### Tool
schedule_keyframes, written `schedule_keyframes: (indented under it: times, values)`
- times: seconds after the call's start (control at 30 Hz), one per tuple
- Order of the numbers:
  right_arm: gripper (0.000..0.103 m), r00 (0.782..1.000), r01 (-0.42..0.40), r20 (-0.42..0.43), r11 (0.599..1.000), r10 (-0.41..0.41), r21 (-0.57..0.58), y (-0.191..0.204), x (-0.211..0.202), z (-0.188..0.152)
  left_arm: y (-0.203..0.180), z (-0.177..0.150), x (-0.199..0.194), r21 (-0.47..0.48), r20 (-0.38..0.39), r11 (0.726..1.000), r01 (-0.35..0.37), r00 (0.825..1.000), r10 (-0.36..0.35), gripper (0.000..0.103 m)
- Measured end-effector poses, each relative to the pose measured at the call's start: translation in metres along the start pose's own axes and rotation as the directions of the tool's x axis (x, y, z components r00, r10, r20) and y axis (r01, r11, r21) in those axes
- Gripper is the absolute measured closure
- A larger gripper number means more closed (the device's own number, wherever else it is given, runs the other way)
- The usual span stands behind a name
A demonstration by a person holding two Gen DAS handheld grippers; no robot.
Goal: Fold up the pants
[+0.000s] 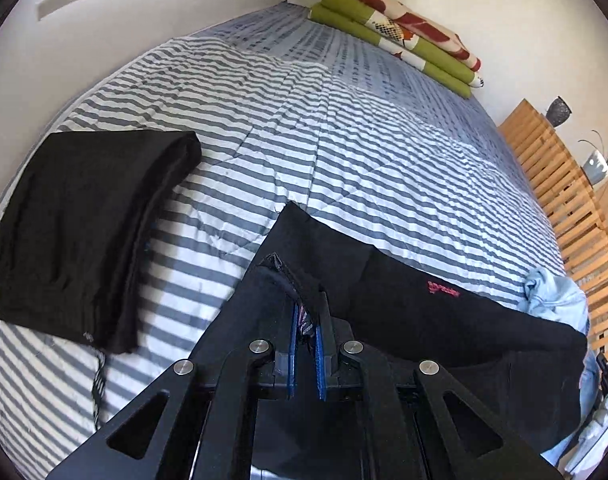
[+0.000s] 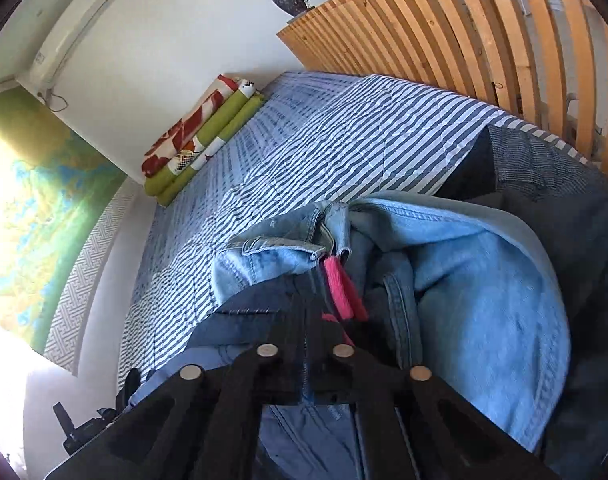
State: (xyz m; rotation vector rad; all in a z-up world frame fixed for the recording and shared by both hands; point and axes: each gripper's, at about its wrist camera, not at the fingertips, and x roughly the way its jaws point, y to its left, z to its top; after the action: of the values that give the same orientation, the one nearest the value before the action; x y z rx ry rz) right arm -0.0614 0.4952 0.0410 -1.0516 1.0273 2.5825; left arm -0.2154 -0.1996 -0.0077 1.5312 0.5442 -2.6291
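done: one black pair [image 1: 84,232] folded on bed [image 1: 344,152] | my left tongs [image 1: 306,320] grip dark pants [image 1: 444,312] | right tongs [image 2: 328,292] clamp cloth (jeans [image 2: 484,280] wait)

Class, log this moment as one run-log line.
left gripper: shut on black pants | right gripper: shut on dark pants | folded pants: on bed

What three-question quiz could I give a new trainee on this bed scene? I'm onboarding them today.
1. True or false: the left tongs are clamped on the dark pants.
2. Where do the folded black pants lie: A) on the striped bedspread, B) on the wooden slats, C) on the folded green blankets?
3. What colour are the jeans heaped by the right tongs?

Key: 1 true; 2 A; 3 light blue.
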Motion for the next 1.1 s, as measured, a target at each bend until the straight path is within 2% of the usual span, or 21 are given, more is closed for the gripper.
schedule_keyframes:
  times: [0.03,0.1,0.13,0.23,0.27,0.3,0.37,0.4,0.47,0.53,0.6,0.67,0.73,0.77,0.83,0.9,0.97,1.03,1.07,1.1]
  values:
    - [0.103,0.999,0.040,0.001,0.999,-0.040,-0.029,0.003,0.012,0.004,-0.001,0.002,0.015,0.003,-0.015,1.000,-0.009,1.000,0.009,0.095]
    - [0.103,0.993,0.117,0.001,0.990,-0.117,-0.083,0.007,0.028,0.007,-0.003,0.009,0.039,0.005,-0.051,0.999,-0.047,0.998,0.047,0.083]
    - [0.103,0.991,0.130,-0.006,0.985,-0.132,-0.109,0.008,0.034,0.008,-0.002,0.011,0.044,0.006,-0.042,0.997,-0.076,0.996,0.076,0.070]
    - [0.099,0.994,0.071,-0.065,0.981,-0.084,-0.180,0.009,0.036,0.006,0.005,0.016,0.041,0.015,0.000,0.996,-0.084,0.996,0.084,0.060]
    - [0.093,0.995,0.045,-0.076,0.976,-0.062,-0.215,0.010,0.033,0.004,0.008,0.017,0.039,0.023,0.005,0.996,-0.083,0.997,0.083,0.058]
    - [0.080,0.995,0.031,-0.084,0.966,-0.054,-0.255,0.011,0.033,0.003,0.010,0.015,0.033,0.041,0.015,0.996,-0.080,0.997,0.080,0.058]
    - [0.070,0.995,0.005,-0.093,0.931,-0.042,-0.365,0.018,0.027,-0.002,0.007,0.007,0.022,0.126,0.035,0.988,-0.084,0.996,0.080,0.058]
    - [0.070,0.994,-0.004,-0.098,0.906,-0.042,-0.424,0.024,0.025,-0.005,0.003,0.001,0.015,0.192,0.050,0.978,-0.083,0.996,0.075,0.058]
    - [0.069,0.991,0.002,-0.111,0.834,-0.076,-0.552,0.040,0.025,-0.015,-0.010,-0.014,0.008,0.332,0.072,0.935,-0.128,0.991,0.110,0.058]
    - [0.062,0.982,-0.008,-0.144,0.743,-0.119,-0.669,0.058,0.034,-0.029,-0.022,-0.030,0.003,0.457,0.086,0.877,-0.149,0.989,0.123,0.058]
    - [0.059,0.971,0.002,-0.149,0.633,-0.185,-0.774,0.074,0.048,-0.046,-0.034,-0.043,0.001,0.550,0.093,0.817,-0.172,0.985,0.145,0.058]
    - [0.059,0.961,0.023,-0.124,0.519,-0.248,-0.855,0.088,0.063,-0.065,-0.043,-0.051,0.000,0.605,0.102,0.770,-0.203,0.979,0.177,0.058]
    - [0.052,0.955,0.052,-0.076,0.412,-0.287,-0.910,0.099,0.074,-0.081,-0.048,-0.052,0.000,0.636,0.101,0.745,-0.201,0.979,0.178,0.055]
    - [0.050,0.954,0.051,-0.066,0.378,-0.292,-0.925,0.101,0.077,-0.088,-0.052,-0.052,0.000,0.645,0.101,0.736,-0.203,0.978,0.181,0.051]
    - [0.046,0.947,0.053,-0.051,0.315,-0.316,-0.948,0.107,0.088,-0.097,-0.062,-0.051,0.007,0.671,0.109,0.709,-0.217,0.975,0.195,0.050]
    - [0.046,0.941,0.067,-0.019,0.242,-0.338,-0.968,0.110,0.096,-0.106,-0.078,-0.054,0.016,0.707,0.103,0.679,-0.199,0.978,0.180,0.050]
    - [0.046,0.939,0.069,-0.003,0.195,-0.345,-0.978,0.112,0.100,-0.113,-0.099,-0.060,0.030,0.764,0.100,0.617,-0.188,0.979,0.175,0.049]
    - [0.047,0.937,0.070,0.007,0.167,-0.349,-0.984,0.113,0.099,-0.118,-0.120,-0.069,0.047,0.826,0.114,0.527,-0.201,0.975,0.193,0.049]
    - [0.054,0.938,0.064,0.005,0.160,-0.346,-0.985,0.112,0.096,-0.119,-0.129,-0.073,0.057,0.845,0.123,0.492,-0.211,0.971,0.206,0.049]
    - [0.065,0.937,0.070,0.013,0.152,-0.348,-0.986,0.112,0.095,-0.119,-0.137,-0.076,0.065,0.855,0.132,0.469,-0.222,0.967,0.217,0.049]
